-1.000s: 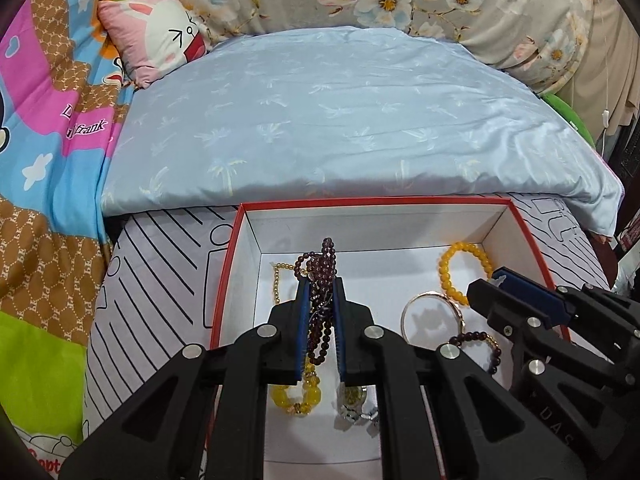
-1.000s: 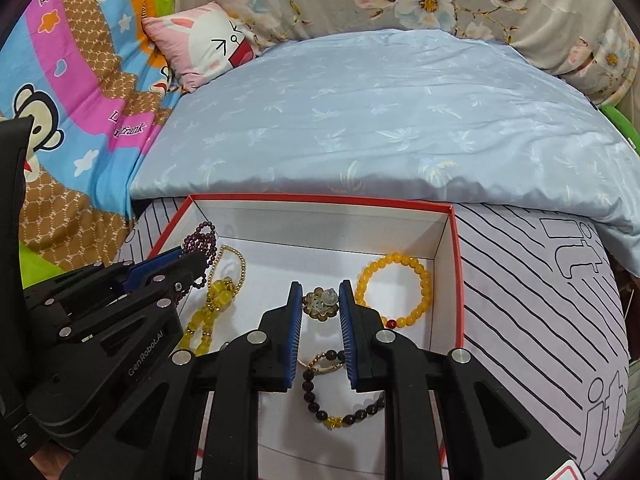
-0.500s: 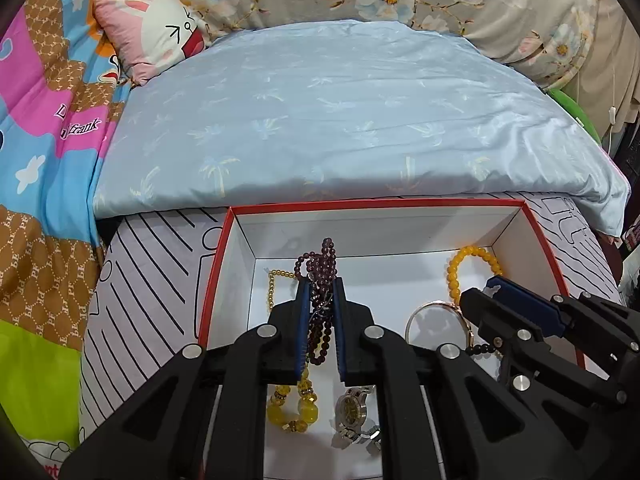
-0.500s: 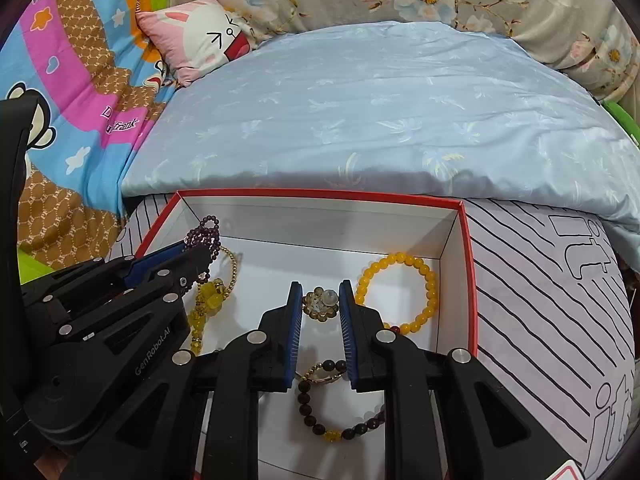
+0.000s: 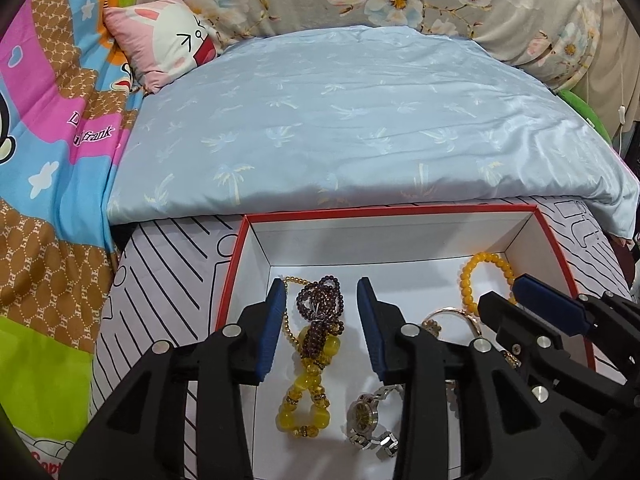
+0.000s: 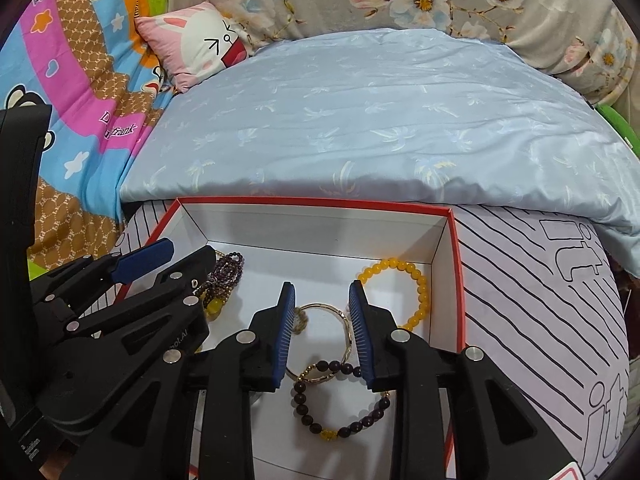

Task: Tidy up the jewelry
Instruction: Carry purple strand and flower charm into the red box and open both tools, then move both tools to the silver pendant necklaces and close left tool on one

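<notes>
A white box with a red rim (image 5: 384, 211) (image 6: 312, 201) holds the jewelry. My left gripper (image 5: 322, 320) is open over the box's left part; a dark purple bead strand (image 5: 320, 304) lies below between its fingers, on top of a chunky yellow bead bracelet (image 5: 304, 392). A silver watch (image 5: 366, 416) lies beside it. My right gripper (image 6: 322, 328) is open over a thin gold bangle (image 6: 320, 308), with a dark bead bracelet (image 6: 340, 404) under it. An orange-yellow bead bracelet (image 6: 404, 280) (image 5: 486, 276) lies in the box's far right corner.
The box sits on a white cloth with black line drawings (image 6: 540, 300). Behind it lies a pale blue quilt (image 5: 360, 120), a pink rabbit pillow (image 5: 164, 48) and a colourful cartoon blanket (image 5: 52, 140) at the left. Each gripper shows at the edge of the other's view.
Both grippers have opened. The left one let go of the purple bead strand, which now lies in the box. The right one released the bangle with its ornament, and it lies flat.
</notes>
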`<action>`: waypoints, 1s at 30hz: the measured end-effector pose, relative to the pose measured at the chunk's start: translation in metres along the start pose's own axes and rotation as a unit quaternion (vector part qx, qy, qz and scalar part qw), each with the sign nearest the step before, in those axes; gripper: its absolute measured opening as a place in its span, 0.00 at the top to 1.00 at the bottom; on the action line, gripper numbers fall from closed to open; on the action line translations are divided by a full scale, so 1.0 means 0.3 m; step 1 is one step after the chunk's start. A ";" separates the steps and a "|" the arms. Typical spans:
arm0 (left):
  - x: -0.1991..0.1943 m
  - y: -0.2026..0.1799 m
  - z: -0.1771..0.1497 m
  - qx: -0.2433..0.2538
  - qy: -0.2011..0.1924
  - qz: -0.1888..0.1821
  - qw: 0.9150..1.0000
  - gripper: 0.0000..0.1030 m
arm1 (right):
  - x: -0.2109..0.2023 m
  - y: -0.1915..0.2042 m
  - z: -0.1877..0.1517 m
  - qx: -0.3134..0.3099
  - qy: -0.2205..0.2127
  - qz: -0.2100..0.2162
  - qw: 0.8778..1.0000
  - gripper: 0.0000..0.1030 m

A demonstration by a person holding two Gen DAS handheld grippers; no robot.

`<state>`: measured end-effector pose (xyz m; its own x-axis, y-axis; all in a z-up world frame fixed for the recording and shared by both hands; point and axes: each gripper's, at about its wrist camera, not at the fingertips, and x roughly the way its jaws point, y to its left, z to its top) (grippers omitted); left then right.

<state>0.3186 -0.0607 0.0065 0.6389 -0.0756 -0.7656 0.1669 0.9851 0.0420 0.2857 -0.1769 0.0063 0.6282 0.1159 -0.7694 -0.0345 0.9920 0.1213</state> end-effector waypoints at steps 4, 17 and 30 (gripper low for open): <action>-0.017 0.000 0.000 -0.002 -0.003 -0.001 1.000 0.66 | -0.024 0.001 -0.005 0.004 -0.003 0.000 1.000 0.72; -0.146 -0.008 -0.016 0.004 -0.023 0.000 1.000 0.66 | -0.147 0.028 -0.032 -0.003 -0.022 0.001 1.000 0.72; -0.306 0.053 -0.164 -0.013 -0.019 -0.004 1.000 0.62 | -0.308 -0.015 -0.209 0.009 -0.017 0.001 1.000 0.66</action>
<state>0.2257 -0.0303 0.0459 0.6663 -0.0884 -0.7404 0.1529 0.9881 0.0196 0.1792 -0.1890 0.0375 0.6542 0.1157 -0.7474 -0.0221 0.9907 0.1340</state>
